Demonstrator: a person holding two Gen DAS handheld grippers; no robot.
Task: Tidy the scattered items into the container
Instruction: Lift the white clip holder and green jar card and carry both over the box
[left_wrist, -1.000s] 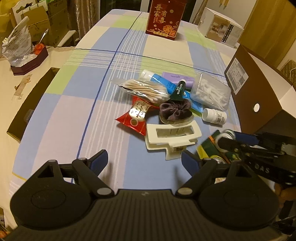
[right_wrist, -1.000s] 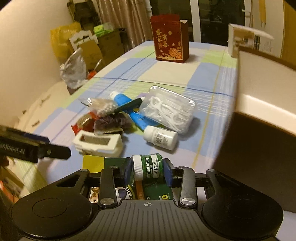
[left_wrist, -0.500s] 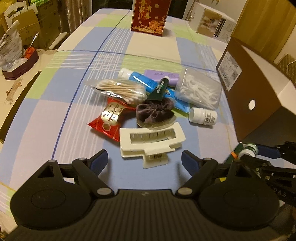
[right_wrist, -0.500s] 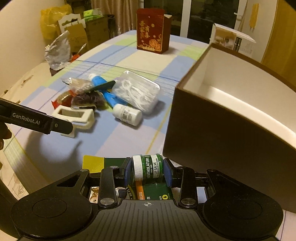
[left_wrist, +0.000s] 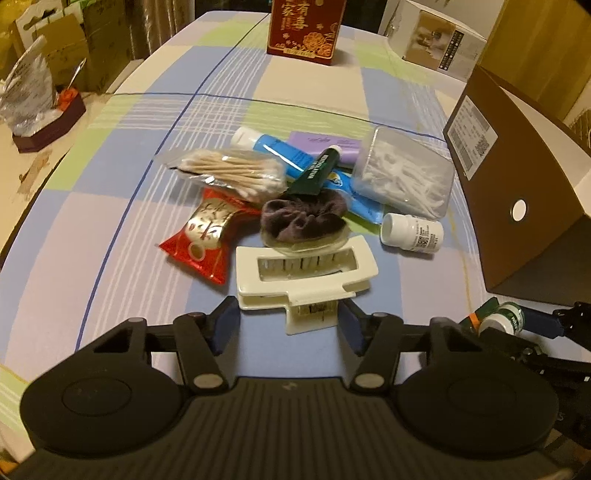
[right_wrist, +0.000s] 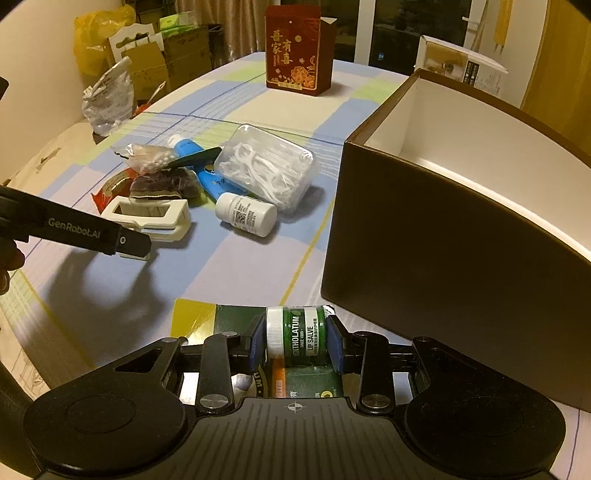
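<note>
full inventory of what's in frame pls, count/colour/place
lip salve pack: 1, green, in right gripper
hair claw: 1, cream, nearest left gripper
scrunchie: 1, dark purple, behind claw
snack packet: 1, red, left of claw
cotton swabs: 1 bag, clear, pile's left
tubes: 2, blue, dark green, mid-pile
purple pack: 1, under tubes
floss picks box: 1, clear, pile's right
pill bottle: 1, white, lying by box
container: 1, brown, white inside, right
red box: 1, table's far end
tablecloth: checked
left gripper: open
right gripper: shut
</note>
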